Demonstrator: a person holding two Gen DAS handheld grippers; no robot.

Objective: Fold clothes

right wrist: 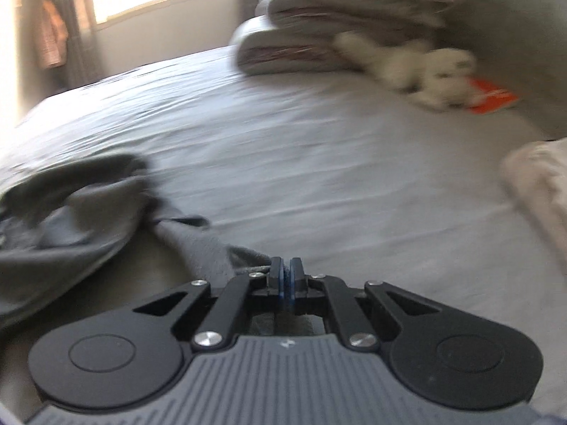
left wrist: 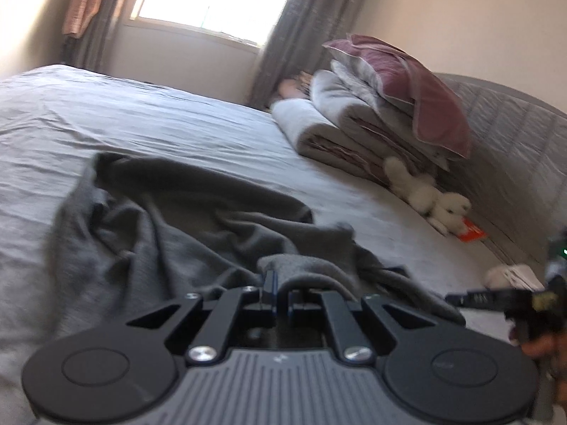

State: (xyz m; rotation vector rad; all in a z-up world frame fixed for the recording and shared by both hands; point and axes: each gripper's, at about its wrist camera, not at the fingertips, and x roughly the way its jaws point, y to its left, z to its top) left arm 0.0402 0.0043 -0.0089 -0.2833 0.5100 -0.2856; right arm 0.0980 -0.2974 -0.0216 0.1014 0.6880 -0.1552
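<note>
The grey garment [left wrist: 170,219] lay rumpled on the bed sheet [left wrist: 106,124] in the left wrist view; the left gripper [left wrist: 281,292] was clamped on a bunched fold of it — folded bedding [left wrist: 354,120] and a white plush toy [left wrist: 432,202] sat near the headboard; in the right wrist view, blurred, the right gripper [right wrist: 285,276] pinched the garment's edge [right wrist: 212,248], jaws nearly together.

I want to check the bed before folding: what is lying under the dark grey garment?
Around the dark grey garment only the light grey bedsheet shows, so it lies on that. Its crumpled folds hide whatever is directly beneath. Both grippers, left and right, pinch its edge.
</note>
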